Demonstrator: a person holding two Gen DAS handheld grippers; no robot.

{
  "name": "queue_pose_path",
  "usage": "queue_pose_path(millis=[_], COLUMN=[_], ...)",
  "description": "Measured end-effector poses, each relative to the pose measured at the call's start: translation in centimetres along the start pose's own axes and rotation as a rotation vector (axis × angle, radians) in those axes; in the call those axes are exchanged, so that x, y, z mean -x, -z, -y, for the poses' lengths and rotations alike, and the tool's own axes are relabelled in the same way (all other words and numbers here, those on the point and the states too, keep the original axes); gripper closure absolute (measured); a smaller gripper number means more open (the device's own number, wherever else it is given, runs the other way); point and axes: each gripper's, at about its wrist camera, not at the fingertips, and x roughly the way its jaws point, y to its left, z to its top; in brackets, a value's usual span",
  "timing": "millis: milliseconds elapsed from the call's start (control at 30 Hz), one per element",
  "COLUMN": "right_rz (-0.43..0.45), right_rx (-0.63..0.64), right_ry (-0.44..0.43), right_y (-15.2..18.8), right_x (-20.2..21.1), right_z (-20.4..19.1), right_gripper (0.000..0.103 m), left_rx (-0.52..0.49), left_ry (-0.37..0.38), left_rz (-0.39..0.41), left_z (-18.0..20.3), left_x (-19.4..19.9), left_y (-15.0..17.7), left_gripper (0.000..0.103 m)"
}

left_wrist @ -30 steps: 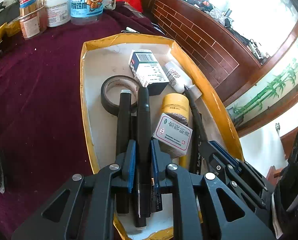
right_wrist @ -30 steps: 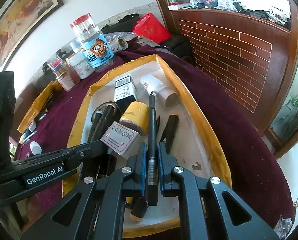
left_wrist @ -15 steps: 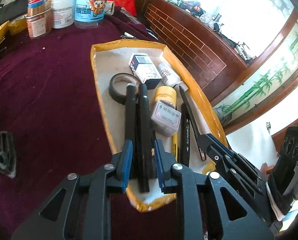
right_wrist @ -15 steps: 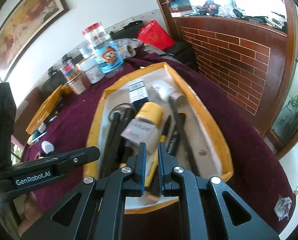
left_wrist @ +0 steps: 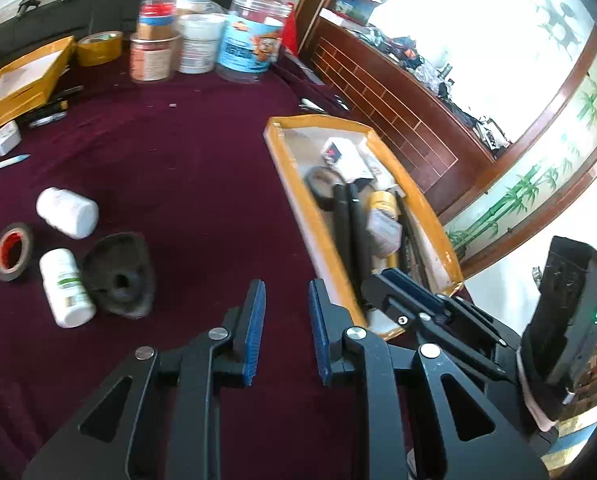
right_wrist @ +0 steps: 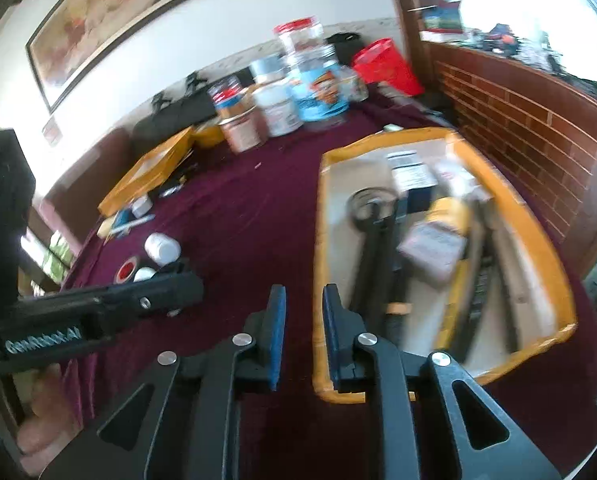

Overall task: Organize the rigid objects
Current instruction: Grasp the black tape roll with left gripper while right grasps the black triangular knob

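— What sort of place is this?
— A home living room: a framed painting (right_wrist: 110, 20) on the wall, a maroon-clothed table (left_wrist: 186, 168) holding snack jars (left_wrist: 254, 36), brick-pattern wood panelling (right_wrist: 530, 128).

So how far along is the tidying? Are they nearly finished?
Partly. The yellow-rimmed tray already holds pens, tape rolls and small boxes. Nothing is in hand: the left gripper and right gripper are empty, jaws opening. Two white bottles, a tape roll and a black piece remain on the cloth.

Tray (left_wrist: 294, 196) right of 2 bottles (left_wrist: 67, 212)
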Motion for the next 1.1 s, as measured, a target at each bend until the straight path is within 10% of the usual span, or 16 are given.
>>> queue_pose_path(millis=[100, 567, 1100], right_rz=[-0.042, -0.198, -0.243], right_rx=[0.045, 0.254, 0.434], right_ry=[-0.026, -0.146, -0.017], right_y=[0.6, 2.7, 2.5], right_x=[-1.3, -7.5, -14.9], right_z=[-2.5, -12.4, -17.1], right_gripper=[0.085, 0.044, 0.051], left_rx=[0.029, 0.334, 0.372], left_ry=[-0.005, -0.223, -0.203], left_rz=[0.01, 0.146, 0.089], left_z=[-2.9, -21.0, -22.6], left_x=[1.5, 5.8, 3.9], left_y=[0.7, 2.6, 2.8], left_gripper=[0.058, 0.057, 0.053])
